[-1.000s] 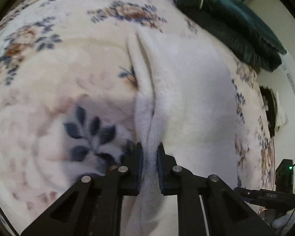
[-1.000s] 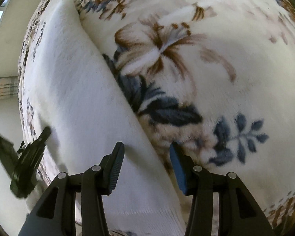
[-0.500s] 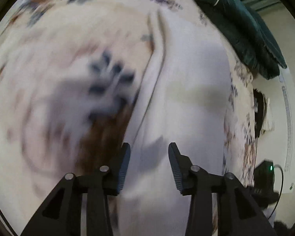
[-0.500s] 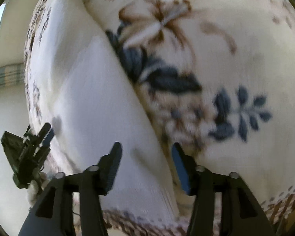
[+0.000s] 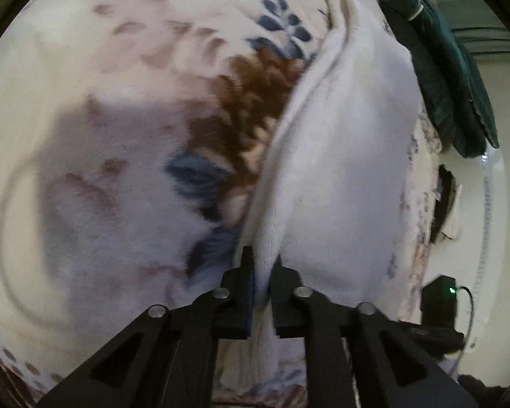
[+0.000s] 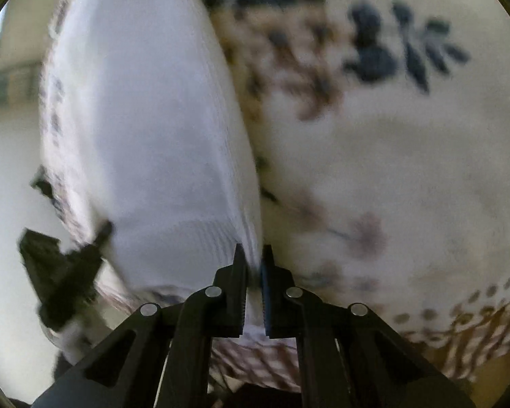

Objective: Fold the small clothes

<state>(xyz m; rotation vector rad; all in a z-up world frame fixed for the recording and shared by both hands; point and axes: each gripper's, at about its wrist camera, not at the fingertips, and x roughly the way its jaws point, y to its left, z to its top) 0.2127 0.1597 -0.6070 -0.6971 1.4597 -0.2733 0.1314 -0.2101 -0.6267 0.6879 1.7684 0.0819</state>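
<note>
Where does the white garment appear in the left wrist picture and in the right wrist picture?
Left wrist: white garment fills centre-right; left gripper is shut on its near edge.
Right wrist: it fills centre-left; right gripper is shut on its edge.
Shared landmark: floral blanket beneath.

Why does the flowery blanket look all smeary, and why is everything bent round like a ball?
Left wrist view: the floral blanket is smeared by motion, with a grey shadow across it; the white garment looks sharper. Right wrist view: the blanket's blue leaves are blurred. Both views: the fisheye lens bends everything round, with dark corners.
</note>
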